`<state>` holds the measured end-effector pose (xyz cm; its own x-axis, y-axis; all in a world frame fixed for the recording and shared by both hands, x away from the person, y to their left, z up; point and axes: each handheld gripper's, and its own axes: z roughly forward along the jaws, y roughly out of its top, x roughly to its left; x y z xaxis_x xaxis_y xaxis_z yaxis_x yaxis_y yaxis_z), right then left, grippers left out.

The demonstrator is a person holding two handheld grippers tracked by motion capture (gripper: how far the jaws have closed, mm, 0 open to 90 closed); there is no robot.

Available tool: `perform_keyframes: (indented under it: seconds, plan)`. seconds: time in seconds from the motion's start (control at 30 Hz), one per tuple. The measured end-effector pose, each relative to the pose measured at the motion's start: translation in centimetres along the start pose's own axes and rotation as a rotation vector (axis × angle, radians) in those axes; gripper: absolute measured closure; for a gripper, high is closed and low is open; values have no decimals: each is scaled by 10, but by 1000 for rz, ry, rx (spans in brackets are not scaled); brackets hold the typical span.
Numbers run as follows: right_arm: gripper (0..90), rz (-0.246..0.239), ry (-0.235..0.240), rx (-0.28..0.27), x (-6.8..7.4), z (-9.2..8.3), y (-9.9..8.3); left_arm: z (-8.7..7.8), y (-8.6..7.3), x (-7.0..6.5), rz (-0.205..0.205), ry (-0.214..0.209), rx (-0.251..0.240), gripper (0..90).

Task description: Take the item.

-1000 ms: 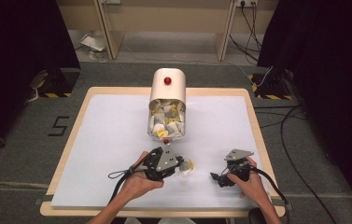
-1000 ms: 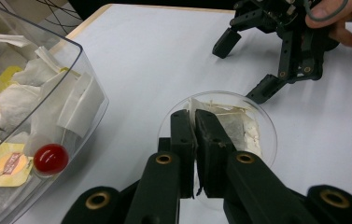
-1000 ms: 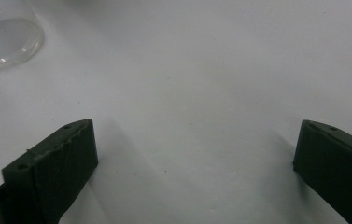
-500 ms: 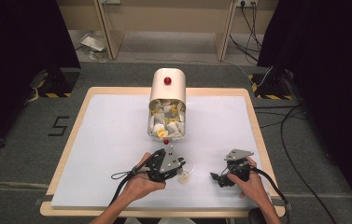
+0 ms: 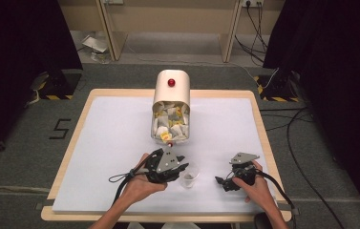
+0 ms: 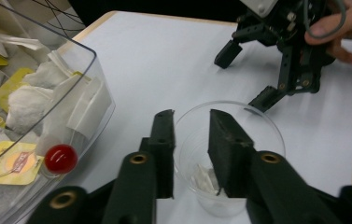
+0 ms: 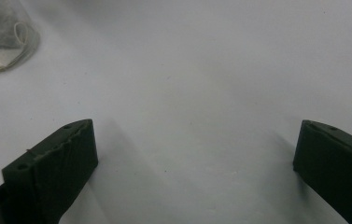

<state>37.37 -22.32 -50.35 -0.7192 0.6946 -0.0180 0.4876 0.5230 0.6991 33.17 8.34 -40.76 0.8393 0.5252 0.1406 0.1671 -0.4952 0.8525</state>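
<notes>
Teabag (image 6: 205,179) sits at the bottom of the clear plastic cup (image 6: 257,122), a small white packet lying loose against the cup's floor, and the cup stands on the white table (image 5: 115,138) close to its near edge, about midway between the two hands. Right above it hangs the left gripper (image 6: 190,126), its jaws having just been opening: they stand a little apart, one black pad outside the cup's rim and the other dipped inside it, with nothing pinched between them and the teabag lying free below. From above, the left hand (image 5: 137,186) holds that gripper just left of the cup, cable trailing off toward the near edge. Off to the right, still near that same edge, the right gripper (image 5: 230,181) rests low over the table with its jaws spread wide and empty; its own camera looks down on bare white surface between the pads, the cup blurred at the upper left. Farther back, toward the middle of the table, a clear container (image 5: 170,126) lies on its side under a cream lid with a red knob (image 5: 171,82), stuffed with more teabags, yellow tags showing.
</notes>
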Motion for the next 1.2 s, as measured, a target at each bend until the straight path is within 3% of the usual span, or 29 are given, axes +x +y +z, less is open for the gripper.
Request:
perform_keyframes:
  seconds: [0.17,0.2,0.43,0.6,0.73,0.9,0.93,1.2]
  plan:
    - [4,-2,0,0,0,0,0,-11,-1,9,-27,-16,-43,540]
    - [4,9,3,2,1,0,0,-16,-4,13,-44,-11,-47,487]
    - [4,8,2,2,1,0,0,-25,-12,22,-83,7,-62,353]
    - [4,-2,0,0,0,0,0,-33,-21,31,-111,43,-70,263]
    - [4,9,3,4,1,0,0,-42,-35,41,-169,85,-76,168]
    - [3,0,1,2,0,0,0,-49,-47,51,-204,116,-81,148]
    - [4,7,2,3,1,0,0,-51,-52,57,-226,132,-84,148]
    - [4,9,3,4,1,0,0,-63,-74,75,-270,187,-77,149]
